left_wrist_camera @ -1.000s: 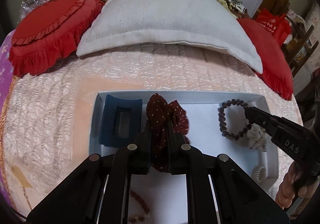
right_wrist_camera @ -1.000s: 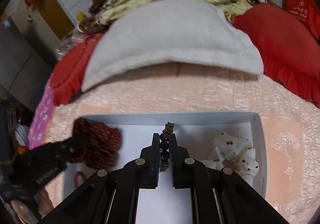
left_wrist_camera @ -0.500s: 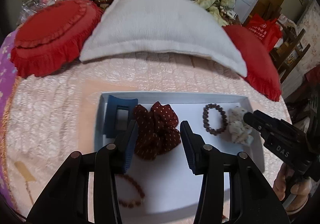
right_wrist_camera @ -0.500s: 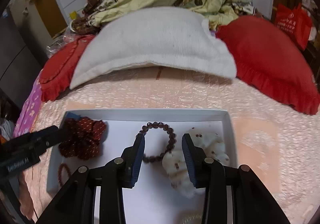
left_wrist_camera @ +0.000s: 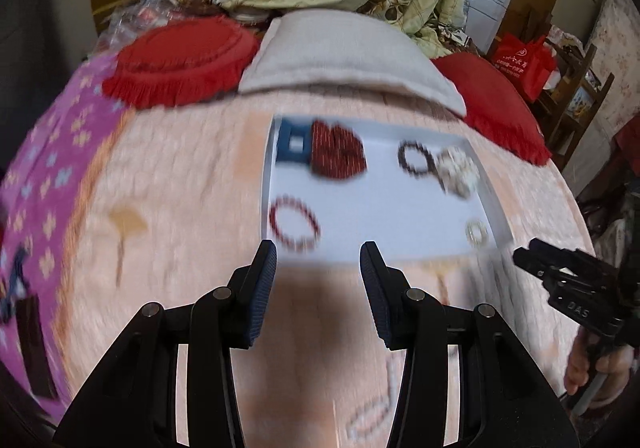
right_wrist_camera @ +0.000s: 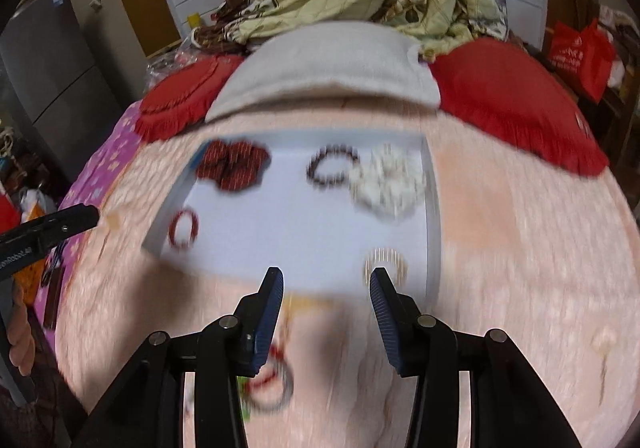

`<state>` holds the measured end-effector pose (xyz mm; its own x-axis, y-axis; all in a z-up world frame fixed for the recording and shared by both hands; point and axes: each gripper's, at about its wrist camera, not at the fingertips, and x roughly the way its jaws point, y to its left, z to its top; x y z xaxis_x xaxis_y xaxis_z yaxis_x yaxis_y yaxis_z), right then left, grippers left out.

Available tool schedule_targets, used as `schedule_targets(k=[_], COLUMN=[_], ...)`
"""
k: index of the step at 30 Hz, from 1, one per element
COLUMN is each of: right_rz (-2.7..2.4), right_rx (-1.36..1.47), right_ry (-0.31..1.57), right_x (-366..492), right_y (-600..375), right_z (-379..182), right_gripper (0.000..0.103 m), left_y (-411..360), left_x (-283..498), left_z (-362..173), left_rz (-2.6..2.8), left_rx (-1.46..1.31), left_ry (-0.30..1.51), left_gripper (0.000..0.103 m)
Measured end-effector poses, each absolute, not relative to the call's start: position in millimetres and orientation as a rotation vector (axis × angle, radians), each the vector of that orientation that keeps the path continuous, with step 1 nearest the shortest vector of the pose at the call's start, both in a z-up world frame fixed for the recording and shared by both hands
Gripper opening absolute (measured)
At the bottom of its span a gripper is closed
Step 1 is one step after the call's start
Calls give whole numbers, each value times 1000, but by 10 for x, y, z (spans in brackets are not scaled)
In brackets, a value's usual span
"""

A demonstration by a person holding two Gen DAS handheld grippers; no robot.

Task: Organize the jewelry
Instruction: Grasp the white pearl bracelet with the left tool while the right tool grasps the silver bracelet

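A white tray [left_wrist_camera: 392, 216] lies on the pink bedspread. It holds a blue hair clip [left_wrist_camera: 294, 144], a dark red scrunchie [left_wrist_camera: 338, 154], a dark bead bracelet [left_wrist_camera: 416, 158], a white scrunchie [left_wrist_camera: 458, 172], a red bead bracelet [left_wrist_camera: 295, 222] and a pale bracelet [left_wrist_camera: 477, 233]. My left gripper [left_wrist_camera: 318, 260] is open and empty over the bedspread, just short of the tray's near edge. My right gripper [right_wrist_camera: 326, 288] hangs over the tray's [right_wrist_camera: 304, 232] near edge beside the pale bracelet [right_wrist_camera: 385, 266]. Its jaws are opening with nothing between them.
Loose red and silvery bangles [right_wrist_camera: 268, 380] lie on the bedspread under the right gripper, and a pale bead string [left_wrist_camera: 372, 416] below the left one. Red cushions [left_wrist_camera: 180, 64] and a white pillow [left_wrist_camera: 340, 56] sit behind the tray. A purple cloth [left_wrist_camera: 44, 176] covers the left.
Both grippers let go, the left of the dark red scrunchie, the right of the dark bead bracelet. They opened and pulled back and up from the tray; both items lie in it.
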<state>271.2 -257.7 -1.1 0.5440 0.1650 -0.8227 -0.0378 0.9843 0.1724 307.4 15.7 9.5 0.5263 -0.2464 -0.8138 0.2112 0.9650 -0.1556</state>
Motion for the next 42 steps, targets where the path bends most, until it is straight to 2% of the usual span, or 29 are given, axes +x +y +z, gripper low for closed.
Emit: schedule_targets(k=[8, 19, 21, 23, 26, 34, 37, 42], right_rz=[159, 184, 185, 185, 188, 181, 165, 137], right_rx=[177, 162, 170, 180, 180, 158, 130, 51], right_ry=[1033, 1022, 1020, 1019, 1025, 1020, 1025, 1008], right_x=[2192, 2129, 2134, 2151, 2170, 2235, 2265, 2288], right_y=[-2485, -2317, -2334, -2349, -2344, -2307, -2269, -2129], right_z=[-483, -650, -657, -667, -693, -769, -814, -846], right_gripper=[43, 41, 41, 41, 41, 40, 34, 32], left_y=[213, -419, -493, -545, -485, -42, -6, -122], left_x=[2406, 2360, 2397, 2422, 2450, 2616, 2621, 2605], left_z=[-504, -816, -864, -945, -997, -1035, -1026, -1028], left_rz=[-319, -460, -445, -423, -391, -324, -330, -318], left_rx=[-117, -7, 45, 107, 145, 55, 39, 84], left_ry=[1096, 1140, 1141, 1149, 1130, 1125, 1123, 1091], left_gripper=[43, 42, 39, 24, 16, 16, 16, 16])
